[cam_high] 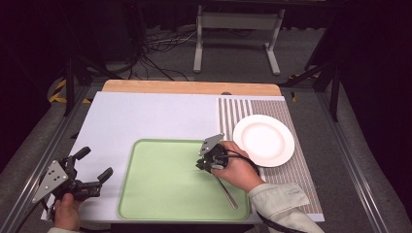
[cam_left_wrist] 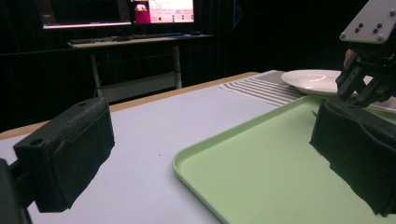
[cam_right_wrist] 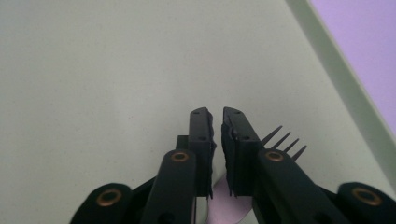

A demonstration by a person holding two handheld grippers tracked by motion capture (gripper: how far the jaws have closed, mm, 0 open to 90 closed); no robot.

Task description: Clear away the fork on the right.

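Observation:
My right gripper [cam_high: 206,162] hovers low over the right part of a light green tray [cam_high: 160,179], pointing down at it. It is shut on a metal fork [cam_high: 227,192]. The fork's handle trails back toward the tray's near right corner. In the right gripper view the jaws [cam_right_wrist: 217,116] stand almost together, and the fork's tines [cam_right_wrist: 282,140] poke out to the right above the tray floor [cam_right_wrist: 93,70]. My left gripper [cam_high: 96,162] is open and holds nothing, over the white mat left of the tray. Its own view has the jaws [cam_left_wrist: 212,154] spread wide, with the tray [cam_left_wrist: 261,177] ahead.
A white plate [cam_high: 264,140] sits on a striped placemat [cam_high: 233,109] right of the tray, and is also in the left gripper view [cam_left_wrist: 313,79]. The white mat [cam_high: 136,116] covers most of the table. A wooden strip [cam_high: 189,87] runs along the far edge.

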